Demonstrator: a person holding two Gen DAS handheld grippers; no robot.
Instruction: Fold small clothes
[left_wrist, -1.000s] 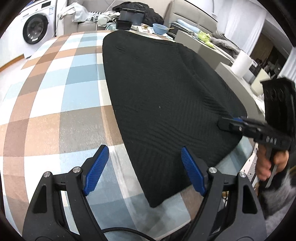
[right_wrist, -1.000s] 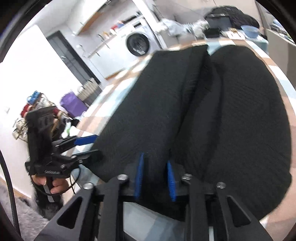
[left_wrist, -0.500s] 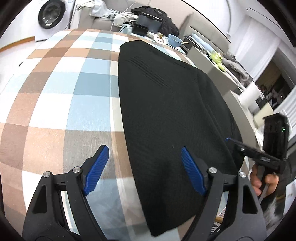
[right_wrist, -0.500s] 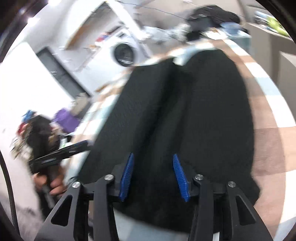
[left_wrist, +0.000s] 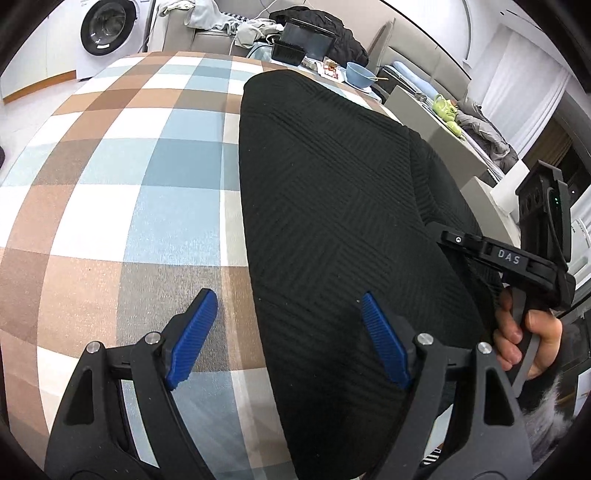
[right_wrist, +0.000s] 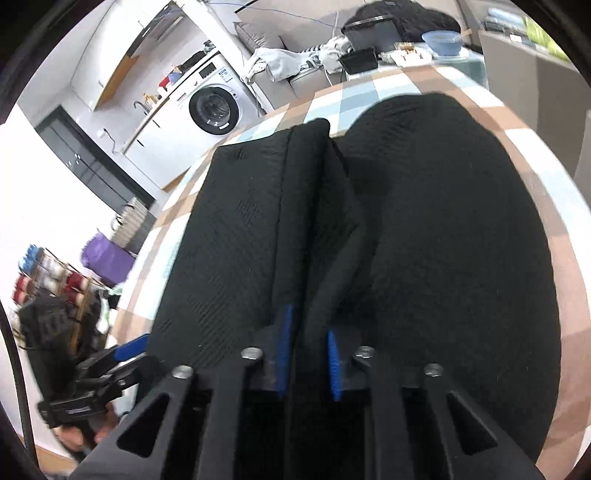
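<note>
A black knit garment (left_wrist: 332, 206) lies lengthwise on the checked tablecloth (left_wrist: 140, 173). My left gripper (left_wrist: 291, 343) is open just above the cloth, one finger over the tablecloth and one over the garment's near left edge. My right gripper (right_wrist: 308, 356) is shut on a raised fold of the black garment (right_wrist: 443, 236) at its near edge; the fold runs away from the jaws as a ridge. The right gripper also shows at the right of the left wrist view (left_wrist: 454, 240), at the garment's right edge.
A washing machine (right_wrist: 212, 107) stands beyond the table's far left. A blue bowl (left_wrist: 360, 72), a black tray (left_wrist: 288, 53) and piled clothes sit past the far end. Grey furniture (left_wrist: 454, 136) runs along the right side.
My right gripper opened half a second ago and has now closed on a fold of the garment and lifted it. My left gripper moved slightly forward and stayed open.
</note>
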